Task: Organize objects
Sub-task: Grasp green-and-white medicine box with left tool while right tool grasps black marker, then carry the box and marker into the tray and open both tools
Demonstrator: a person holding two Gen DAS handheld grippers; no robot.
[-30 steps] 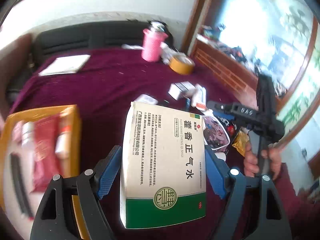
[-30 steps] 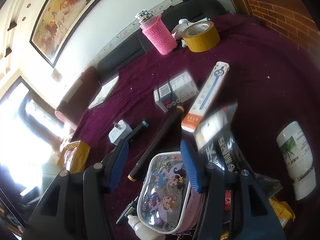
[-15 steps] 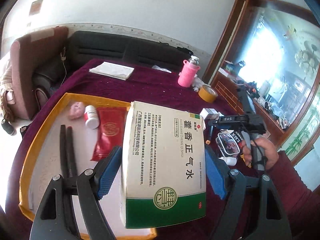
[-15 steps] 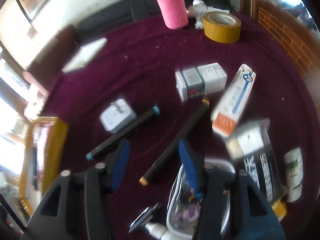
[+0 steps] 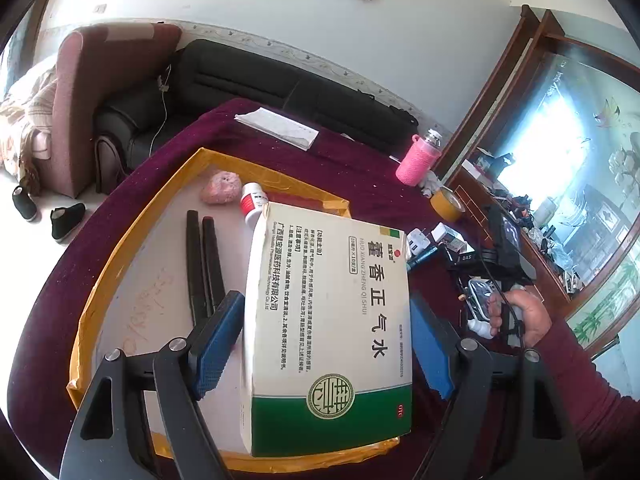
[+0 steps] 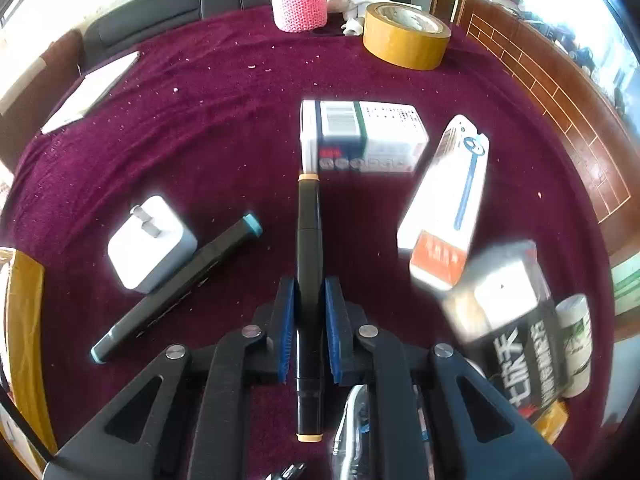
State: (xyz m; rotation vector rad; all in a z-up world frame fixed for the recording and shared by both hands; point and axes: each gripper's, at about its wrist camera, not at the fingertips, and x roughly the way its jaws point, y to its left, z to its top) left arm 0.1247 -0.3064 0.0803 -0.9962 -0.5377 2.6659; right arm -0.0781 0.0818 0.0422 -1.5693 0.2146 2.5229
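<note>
Marker point(image 6: 308, 280) points straight ahead, pinched by right hand-held gripper point(image 6: 309, 312); left point(image 5: 326, 344) clamps medicine box point(image 5: 328, 332).

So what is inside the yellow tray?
In the yellow tray lie two black markers, a pink lump and a red-capped white bottle. The medicine box covers the rest.

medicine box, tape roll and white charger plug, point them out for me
medicine box point(image 5: 328, 320), left wrist view, middle of its printed front face
tape roll point(image 6: 404, 46), right wrist view, its outer side wall
white charger plug point(image 6: 154, 250), right wrist view, top of its white body
</note>
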